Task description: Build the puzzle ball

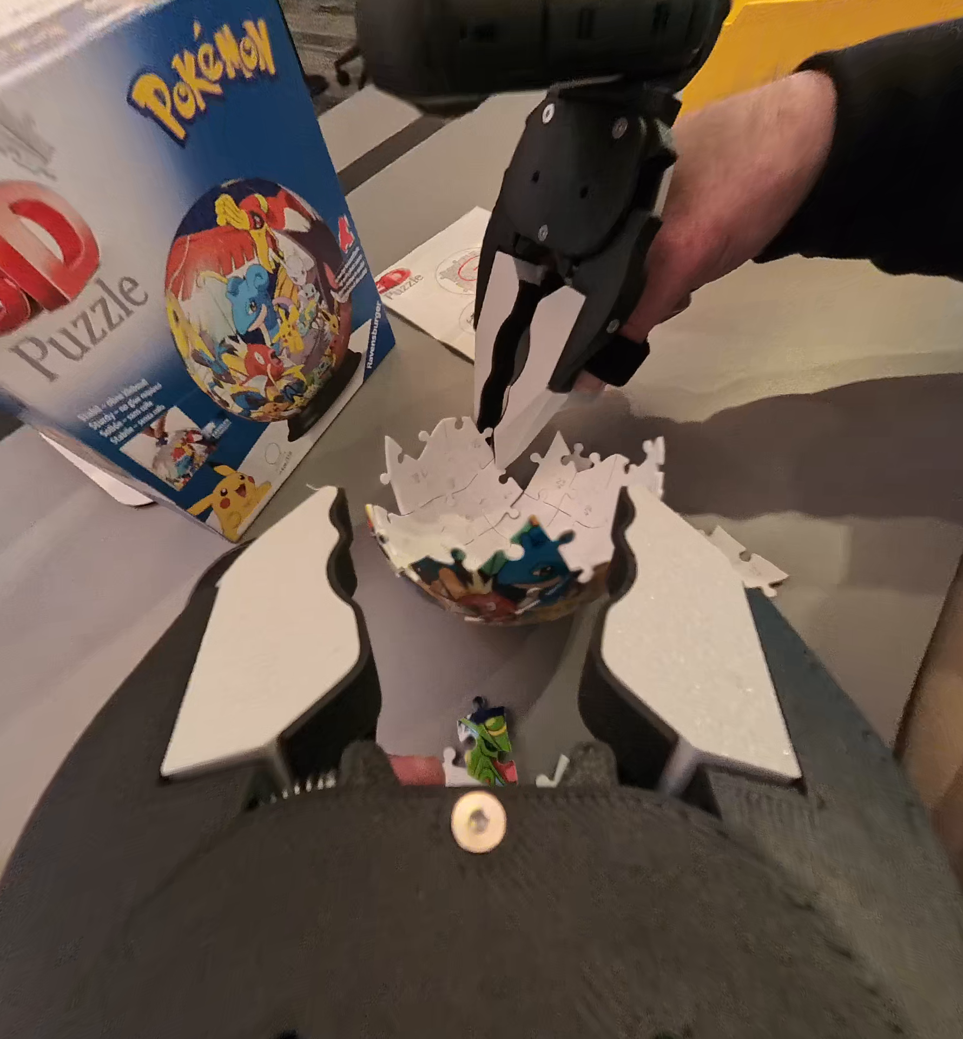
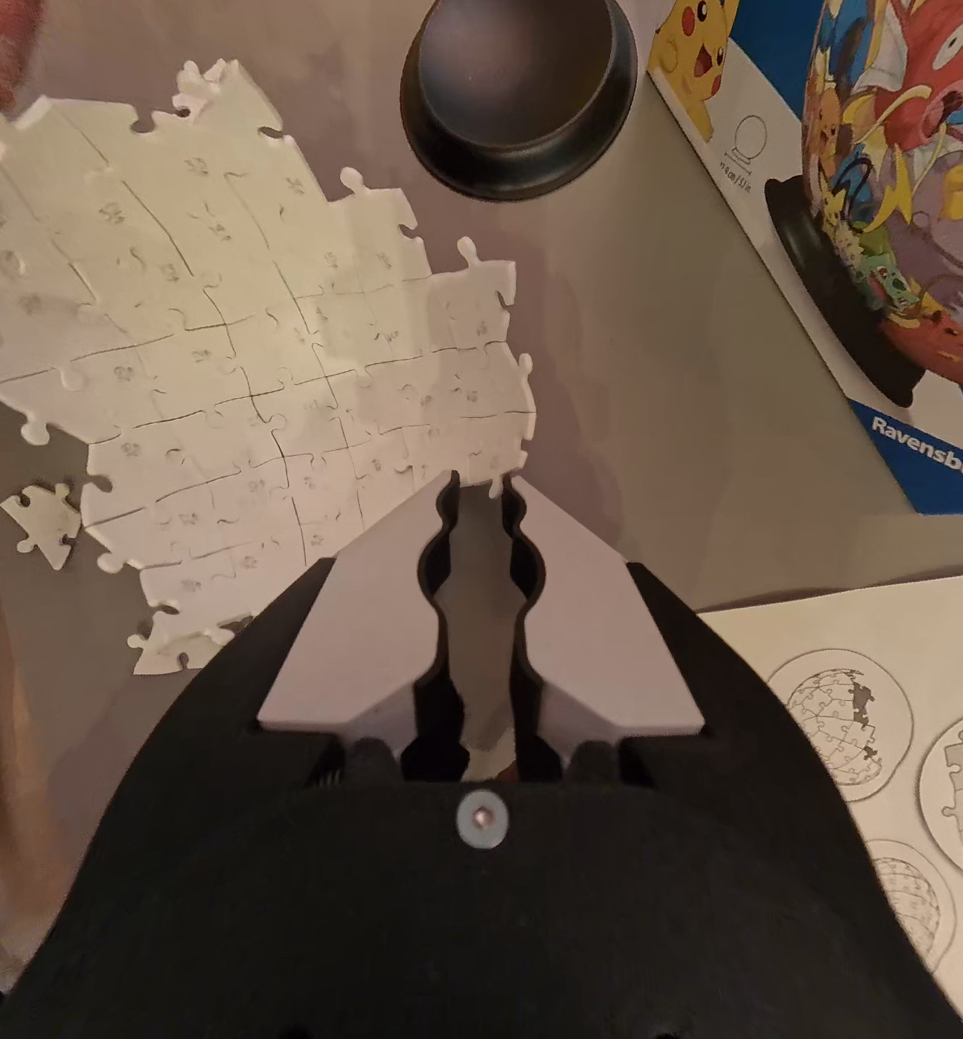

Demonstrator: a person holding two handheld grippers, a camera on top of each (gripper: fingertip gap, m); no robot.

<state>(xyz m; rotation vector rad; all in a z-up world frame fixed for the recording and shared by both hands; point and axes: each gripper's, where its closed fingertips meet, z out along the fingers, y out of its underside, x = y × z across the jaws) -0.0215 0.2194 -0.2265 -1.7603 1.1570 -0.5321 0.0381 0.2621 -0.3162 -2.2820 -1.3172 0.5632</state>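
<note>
Grey and smooth, the table (image 1: 805, 450) carries everything we see. Largest on it is the cardboard puzzle box (image 1: 147, 253), glossy blue and white, standing upright at the far left; we see printed lettering, a picture of the finished ball and cartoon creatures on its face. Beside it lies a white paper instruction sheet (image 2: 861, 703) with round line diagrams.

Our left gripper (image 1: 482, 528) has its white-faced, wavy-edged fingers spread wide, one on either side of the half-built puzzle ball (image 1: 496, 540) without clearly touching it. That ball is a curved plastic bowl sitting on the table, open side up and tipped slightly away from us, colourful outside, plain white inside with faint printed numbers on each piece, its rim jagged with knobs.

Our right gripper (image 2: 482, 478) reaches down at the far rim, fingers close but a narrow gap showing; we cannot tell whether they pinch the edge.

A round black stand (image 2: 518, 95) sits beyond. Smallest are loose pieces: one white (image 2: 43, 523), one green (image 1: 487, 742).
</note>
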